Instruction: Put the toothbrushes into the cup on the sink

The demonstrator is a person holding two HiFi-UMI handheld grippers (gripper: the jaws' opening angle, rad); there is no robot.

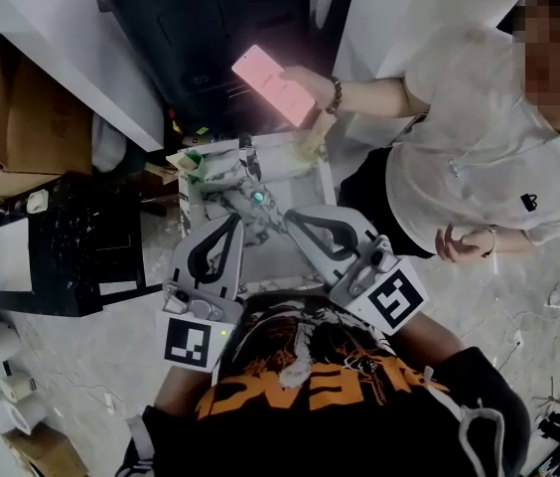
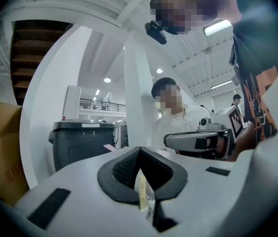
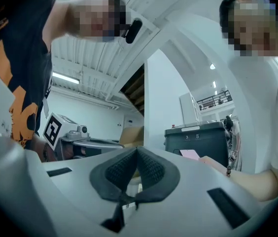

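Note:
I hold both grippers close to my chest, their jaws pointing forward at a small white sink unit [image 1: 316,181]. Its top is cluttered with crumpled pale things and a green-tipped item [image 1: 257,198]. I cannot pick out a cup or toothbrushes there. My left gripper [image 1: 234,221] [image 2: 140,149] is shut, pads meeting at the tip; a pale strip [image 2: 141,189] shows through the slot behind them, but I cannot tell what it is. My right gripper [image 1: 291,218] [image 3: 137,149] is also shut, with nothing seen between its pads. Each gripper appears in the other's view, side by side.
A person in a white shirt [image 1: 479,137] stands right of the sink, holding a pink phone [image 1: 273,85] over it. A dark grey bin [image 1: 230,38] stands behind the sink. To the left are a cardboard box [image 1: 22,127] and a black stand [image 1: 71,251].

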